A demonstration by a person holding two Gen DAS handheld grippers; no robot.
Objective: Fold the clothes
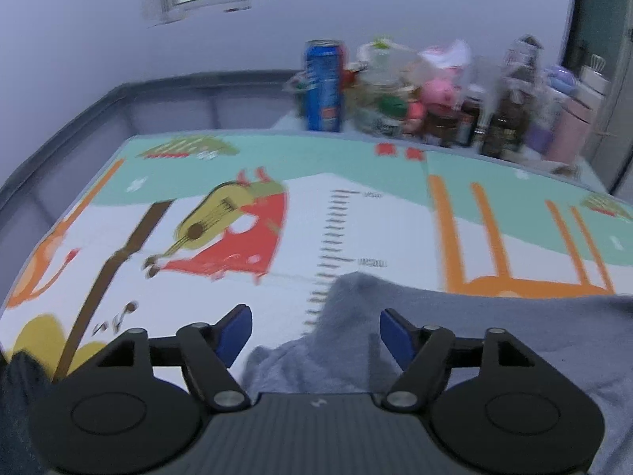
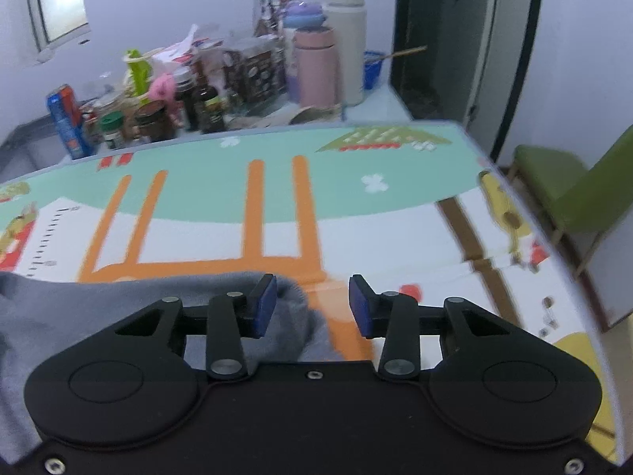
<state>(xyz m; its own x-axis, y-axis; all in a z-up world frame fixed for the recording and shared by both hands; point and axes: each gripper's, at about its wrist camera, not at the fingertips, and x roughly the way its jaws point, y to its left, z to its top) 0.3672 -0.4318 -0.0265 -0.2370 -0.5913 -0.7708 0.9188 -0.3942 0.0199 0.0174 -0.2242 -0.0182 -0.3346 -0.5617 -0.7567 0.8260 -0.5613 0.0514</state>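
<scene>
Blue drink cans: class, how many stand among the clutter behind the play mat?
1. The blue metal drink can stands at the clutter's left end; others may be hidden.

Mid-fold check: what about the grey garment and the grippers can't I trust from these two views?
- Grey garment: left wrist view, near part hidden under the left gripper; type unclear.
- Garment, right wrist view: cut off at the left edge, partly behind the right gripper.
- Back clutter: blurred, labels unreadable.

- A cartoon-printed play mat [image 2: 277,206] covers the table.
- A blue can [image 1: 324,87], jars, bottles and a pink flask [image 2: 316,67] crowd its far edge.
- A green chair [image 2: 585,194] stands beside the table.
</scene>
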